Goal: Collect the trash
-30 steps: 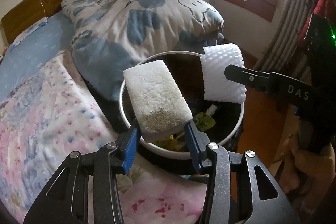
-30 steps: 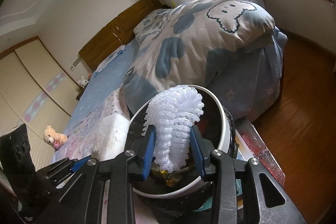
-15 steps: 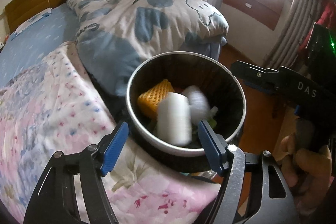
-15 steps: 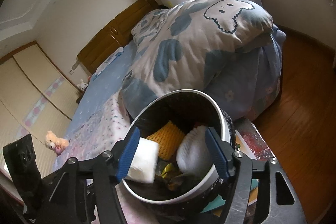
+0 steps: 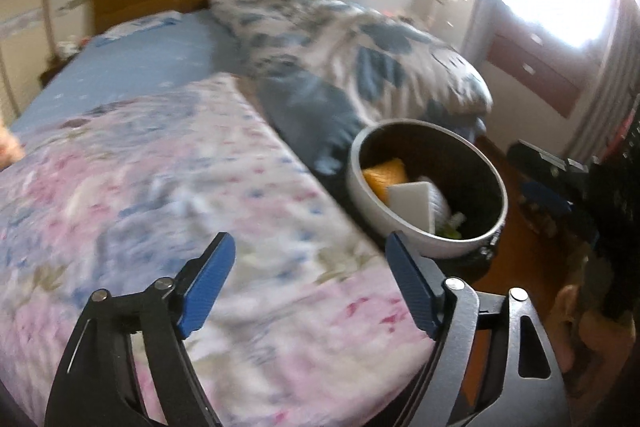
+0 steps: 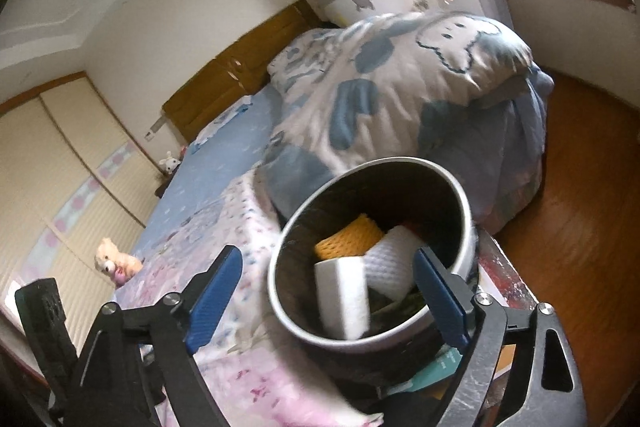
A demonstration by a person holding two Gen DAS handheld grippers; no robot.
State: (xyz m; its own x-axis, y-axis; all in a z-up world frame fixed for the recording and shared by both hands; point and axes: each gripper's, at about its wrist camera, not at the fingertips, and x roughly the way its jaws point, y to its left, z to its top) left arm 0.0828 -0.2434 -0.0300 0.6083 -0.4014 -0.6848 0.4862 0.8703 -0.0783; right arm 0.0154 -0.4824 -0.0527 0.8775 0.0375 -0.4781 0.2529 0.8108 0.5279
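The white-rimmed trash bin (image 6: 466, 211) holds a white sponge block (image 6: 344, 297), white foam netting (image 6: 390, 267) and orange netting (image 6: 348, 239). No writing is legible. Beside the bin, left gripper (image 5: 310, 281) and right gripper (image 6: 328, 297) have jaws opening, both empty.

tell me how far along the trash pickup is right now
Done: the white foam block, white foam net sleeve and orange foam net lie in the round white-rimmed bin. In hand: nothing; the left claw and right claw are opening, empty. Left: no loose trash shows on the pink floral bedspread.

Bin (image 6: 466, 211) beside bed (image 5: 160, 187); sponge (image 6: 344, 291), foam nets (image 6: 390, 263) in bin.
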